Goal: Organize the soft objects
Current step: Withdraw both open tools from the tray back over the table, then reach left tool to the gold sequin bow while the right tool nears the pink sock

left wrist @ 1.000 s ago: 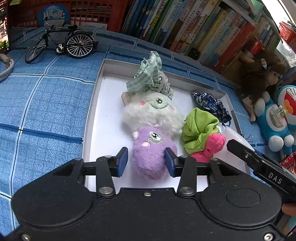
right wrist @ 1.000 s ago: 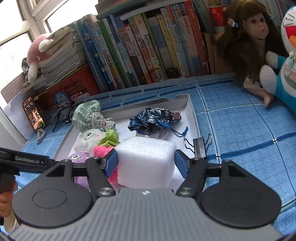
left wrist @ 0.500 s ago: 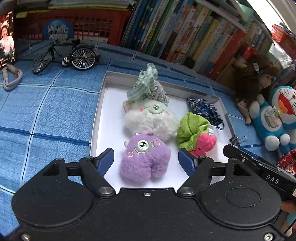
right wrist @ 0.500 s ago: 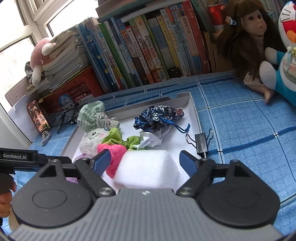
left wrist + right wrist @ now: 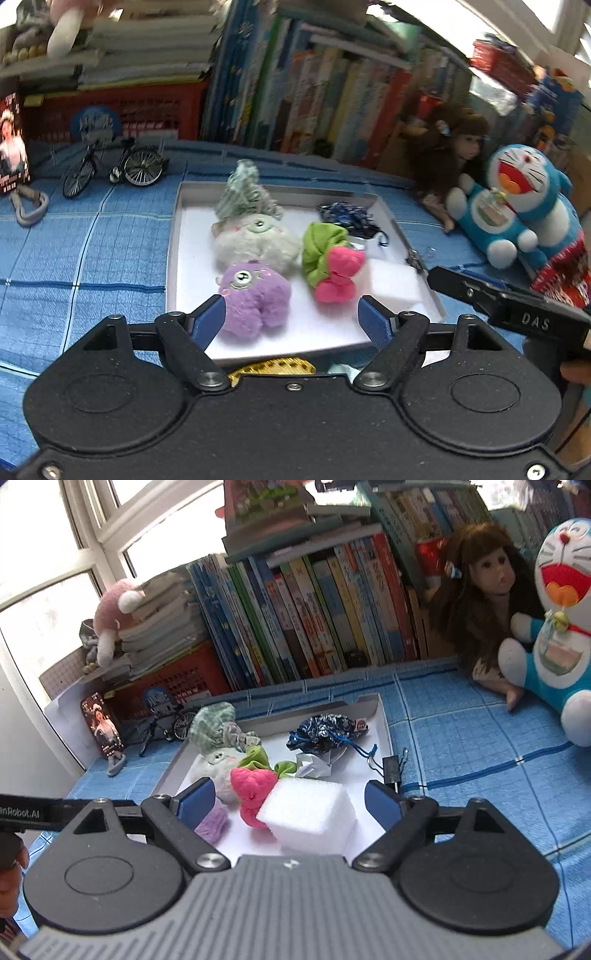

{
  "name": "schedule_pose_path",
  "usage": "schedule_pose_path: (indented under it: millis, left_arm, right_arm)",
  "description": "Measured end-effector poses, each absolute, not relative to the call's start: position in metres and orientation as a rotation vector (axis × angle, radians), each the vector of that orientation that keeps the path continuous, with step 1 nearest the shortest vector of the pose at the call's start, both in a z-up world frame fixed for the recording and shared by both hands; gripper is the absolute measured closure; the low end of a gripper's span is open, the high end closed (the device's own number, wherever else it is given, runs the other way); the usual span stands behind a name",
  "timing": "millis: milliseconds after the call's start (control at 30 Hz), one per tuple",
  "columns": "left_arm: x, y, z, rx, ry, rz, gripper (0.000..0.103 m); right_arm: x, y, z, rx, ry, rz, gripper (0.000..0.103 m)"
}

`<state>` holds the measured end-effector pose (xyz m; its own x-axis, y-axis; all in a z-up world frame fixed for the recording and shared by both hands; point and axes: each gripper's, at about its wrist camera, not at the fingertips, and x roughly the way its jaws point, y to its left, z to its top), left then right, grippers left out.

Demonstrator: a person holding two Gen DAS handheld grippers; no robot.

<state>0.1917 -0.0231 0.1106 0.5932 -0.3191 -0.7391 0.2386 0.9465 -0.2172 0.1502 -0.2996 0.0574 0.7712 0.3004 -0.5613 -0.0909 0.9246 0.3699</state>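
The tray (image 5: 173, 254) at frame centre holds plushes (image 5: 255, 299), scrunchies (image 5: 325, 254), a pouch (image 5: 325, 729) and a foam block (image 5: 310, 812). The left gripper (image 5: 291, 319) and right gripper (image 5: 290, 799) have just been opening and now stand wide with nothing gripped.

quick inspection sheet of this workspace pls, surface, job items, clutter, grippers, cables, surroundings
surface: blue checked cloth with a shallow white tray on it.
job's things: in the tray lie a purple plush, white plush, green cloth, pink bow, white foam block, checked pouch and dark blue pouch.
clutter: binder clip beside the tray; toy bicycle; a gold thing near the tray's front edge, unclear.
grippers: left gripper and right gripper have just been opening; jaws are wide, pads touch nothing.
cables: nothing seen.
surroundings: books, red basket, doll, blue cat plush.
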Motion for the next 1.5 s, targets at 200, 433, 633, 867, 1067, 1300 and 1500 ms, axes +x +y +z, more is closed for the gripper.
schedule_pose_path:
  millis: [200,433,633,867,1067,1300,1500]
  left_arm:
    - [0.153,-0.029,0.124,-0.065,0.802,-0.378,0.023]
    - [0.104,-0.035,0.131,-0.015,0.699,-0.43,0.018]
    - [0.073,-0.032,0.126,-0.038,0.661,-0.439,0.017]
    - [0.044,-0.032,0.116,-0.019,0.591,-0.411,0.015]
    - [0.029,-0.033,0.101,0.02,0.575,-0.385,0.015]
    - [0.017,-0.033,0.084,0.055,0.579,-0.366,0.023]
    - [0.008,-0.033,0.075,0.101,0.572,-0.363,0.034]
  right_arm:
    - [0.124,-0.303,0.072,0.357,0.598,0.234,0.008]
    - [0.099,-0.309,0.077,0.378,0.56,0.253,0.005]
    - [0.083,-0.316,0.073,0.393,0.548,0.244,0.004]
    - [0.074,-0.322,0.06,0.428,0.569,0.235,0.004]
    - [0.07,-0.327,0.05,0.453,0.586,0.224,0.004]
    - [0.066,-0.332,0.037,0.49,0.599,0.179,0.004]
    - [0.064,-0.337,0.025,0.523,0.609,0.135,0.004]
